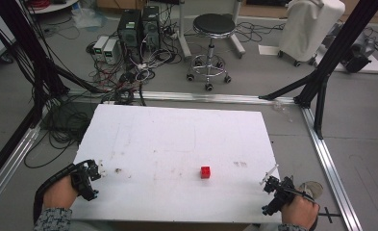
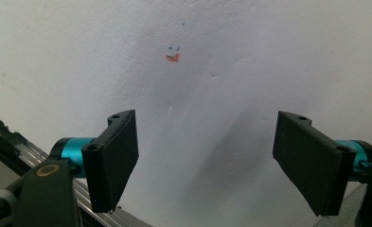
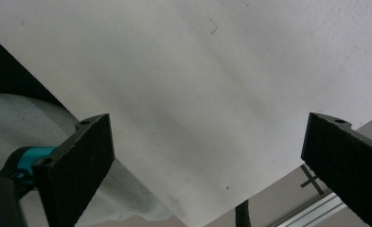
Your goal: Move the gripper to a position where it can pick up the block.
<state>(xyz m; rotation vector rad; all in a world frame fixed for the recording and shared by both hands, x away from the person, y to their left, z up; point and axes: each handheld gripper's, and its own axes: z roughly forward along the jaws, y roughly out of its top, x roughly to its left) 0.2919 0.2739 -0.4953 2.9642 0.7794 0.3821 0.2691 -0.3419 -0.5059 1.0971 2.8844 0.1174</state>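
**Two hand-held grippers wait open at the near corners of a white table**

A flat white rectangular table top [image 1: 177, 144], scuffed with faint marks, lies below the high camera. A small red cube-shaped block [image 1: 205, 172] sits alone on it, right of centre and toward the near edge — well apart from both grippers.

The left gripper [image 1: 91, 179], black with a cable trailing from it, is held by the person's left hand [image 1: 59, 193] at the table's near left corner. In the left gripper view its two flat black jaws stand wide apart with nothing between them, over bare white surface bearing a tiny orange and blue mark [image 2: 173, 56].

The right gripper [image 1: 272, 195], held by the right hand [image 1: 299, 211], hangs at the near right corner. In the right gripper view its jaws are likewise spread wide and hold nothing — the table's edge runs between them.

Beyond the table stand a black round-seated stool [image 1: 214, 26] and tangled cables [image 1: 129, 77] on the grey floor.
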